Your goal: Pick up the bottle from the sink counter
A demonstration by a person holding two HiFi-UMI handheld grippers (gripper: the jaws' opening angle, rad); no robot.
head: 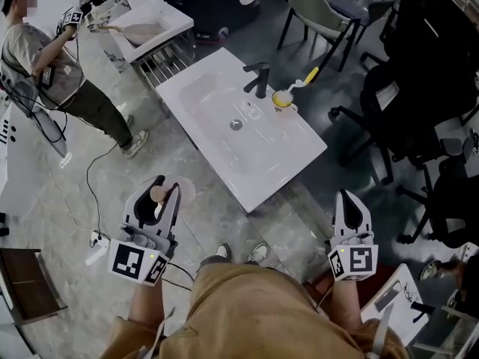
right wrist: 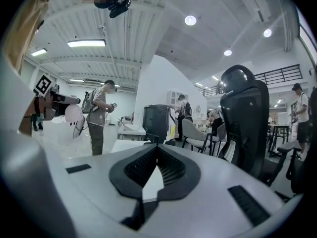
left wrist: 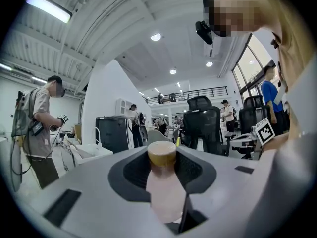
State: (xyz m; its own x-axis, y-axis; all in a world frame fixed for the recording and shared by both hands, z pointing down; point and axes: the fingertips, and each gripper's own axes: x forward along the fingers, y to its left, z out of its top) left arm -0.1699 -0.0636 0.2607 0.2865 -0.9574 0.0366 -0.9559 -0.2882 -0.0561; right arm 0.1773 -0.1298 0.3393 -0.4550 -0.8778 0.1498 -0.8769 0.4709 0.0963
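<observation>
Bottle point(head: 158, 194) pinched in the left claw point(head: 168, 185), cap toward the tips, clear of the desk point(head: 288, 163) at one o'clock; right claw point(head: 349, 194) pressed together, empty, at three o'clock.

Pale pink bottle point(left wrist: 163, 187), tan cap point(left wrist: 162, 152), white bench point(head: 292, 159) mid-frame, black faucet point(head: 260, 79), yellow cup point(head: 282, 100), grey marbled floor point(head: 67, 200), grey left hand-held gripper point(head: 166, 189) lower left, black-and-white square marker.

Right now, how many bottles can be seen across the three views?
1. The bottle is clamped in the left gripper, away from the sink counter. None stands on that counter; clutter at the far sink is too small to tell.
</observation>
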